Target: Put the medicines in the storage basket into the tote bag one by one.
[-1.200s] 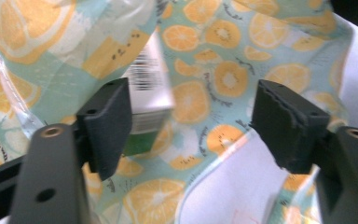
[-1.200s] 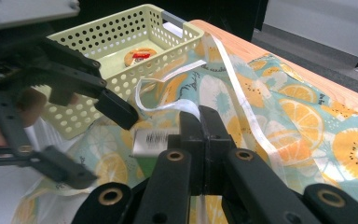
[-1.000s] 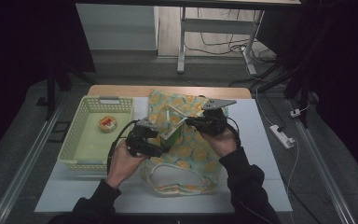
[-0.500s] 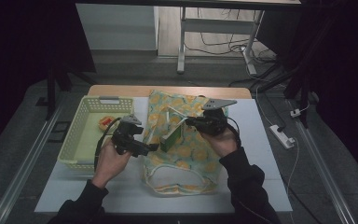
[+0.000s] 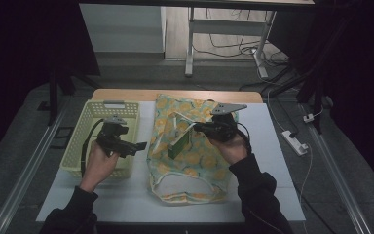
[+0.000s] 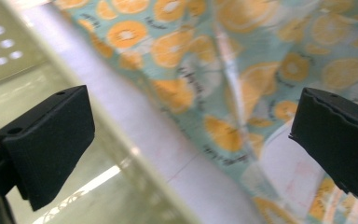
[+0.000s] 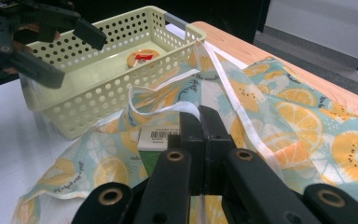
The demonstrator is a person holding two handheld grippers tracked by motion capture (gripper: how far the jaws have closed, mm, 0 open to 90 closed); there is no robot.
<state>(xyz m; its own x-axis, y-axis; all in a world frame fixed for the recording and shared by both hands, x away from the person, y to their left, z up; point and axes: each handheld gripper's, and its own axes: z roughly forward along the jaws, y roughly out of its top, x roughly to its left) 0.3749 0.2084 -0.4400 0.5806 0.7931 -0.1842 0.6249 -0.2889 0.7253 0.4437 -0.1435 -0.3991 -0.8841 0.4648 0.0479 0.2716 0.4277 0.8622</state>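
Observation:
A cloth bag [image 5: 190, 161] printed with orange slices lies flat on the white table. My right gripper [image 5: 198, 127] is shut on the bag's white strap [image 7: 168, 112] and holds the mouth raised. A green box [image 5: 179, 144] with a barcode label [image 7: 156, 137] sits in that mouth. My left gripper [image 5: 137, 147] hovers over the right rim of the yellow basket [image 5: 85, 126]. Its jaws have just been opening and now stand wide with nothing between them [image 6: 191, 140]. Beyond them I see the basket rim, a strip of table and bag fabric [image 6: 242, 70].
The perforated basket [image 7: 98, 88] stands left of the bag and holds a round orange-lidded item [image 7: 142, 58]. My left gripper [image 7: 46, 39] shows above the basket in the right gripper view. White table [image 5: 126, 195] lies in front of both hands. A power strip [image 5: 294, 142] lies off the right edge.
My left gripper has drawn away from the bag's mouth to the left, over the basket, and its jaws have spread. The right gripper has held still on the strap.

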